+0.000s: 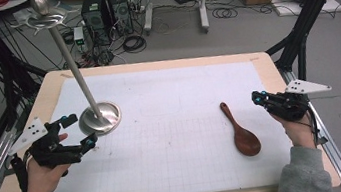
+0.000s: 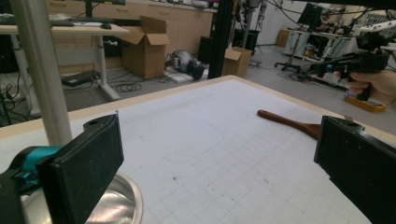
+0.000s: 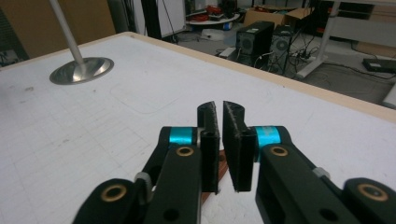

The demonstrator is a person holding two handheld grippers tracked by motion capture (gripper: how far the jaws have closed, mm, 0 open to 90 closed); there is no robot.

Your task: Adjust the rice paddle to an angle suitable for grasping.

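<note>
1. The wooden spoon point(image 1: 240, 132) lies flat on the white grid mat point(image 1: 175, 141) on the surface point(image 1: 52, 95), near the right side, bowl end toward the person; it is just beside the right gripper point(image 1: 258, 98) and not touching it.
2. In the right gripper view the fingers point(image 3: 209, 140) hide most of the spoon; a small brown bit point(image 3: 223, 169) peeks out under them.
3. In the left gripper view the spoon's handle point(image 2: 287, 121) shows, but a black finger point(image 2: 357, 161) covers the bowl end.
4. The metal stand point(image 1: 99, 117) has a round base and a tall thin pole; the left gripper view cuts off the pole's top; the high view shows the top with a ball on it.
5. Count: one spoon; one stand; two grippers; two hands.
6. The left gripper point(image 1: 77, 130) sits just beside the stand's base; its fingers are wide apart with nothing between them.
7. The right gripper's fingers are close together, almost touching, with nothing held.
</note>
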